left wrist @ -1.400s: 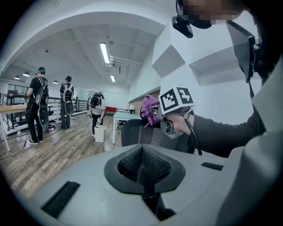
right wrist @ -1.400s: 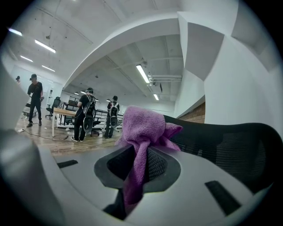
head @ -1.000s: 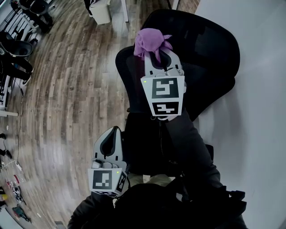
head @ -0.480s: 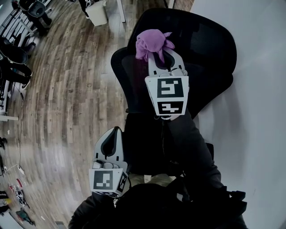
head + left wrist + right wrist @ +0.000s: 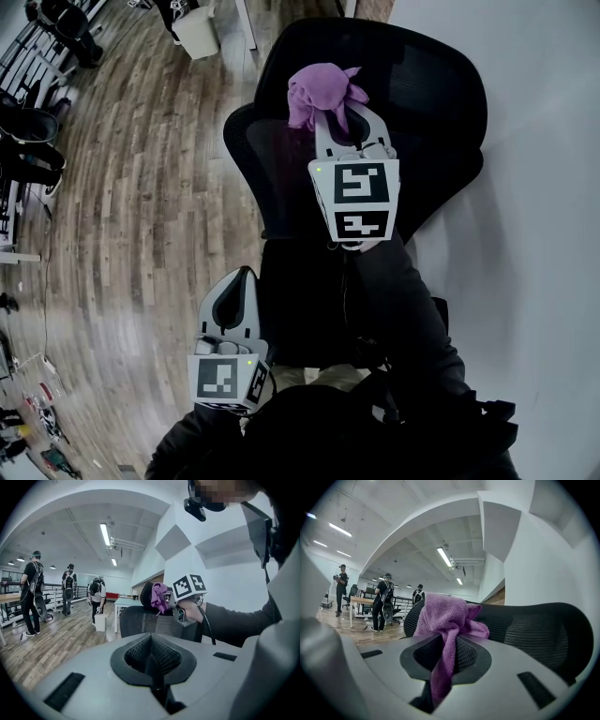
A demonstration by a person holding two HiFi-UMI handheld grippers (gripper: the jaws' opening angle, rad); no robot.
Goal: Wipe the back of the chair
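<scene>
The right tongs (image 5: 339, 120) pinch a purple microfibre cloth (image 5: 323, 88), its wad bunched at their tips. The black mesh chair back (image 5: 536, 632) lies straight ahead of that wad. Its long top edge runs crosswise, stretching off to the right of the tongs. Whether cloth and mesh touch I cannot tell. The left tongs (image 5: 152, 660) are pressed together on nothing, held low by the person's body, well apart from the chair back. The wipe looks like the right hand's job.

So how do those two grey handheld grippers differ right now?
The right gripper is shut on a purple cloth; the left gripper is shut on nothing. The right gripper is held out at the black mesh chair back; the left gripper hangs low, away from it. Both are grey and handheld.
</scene>
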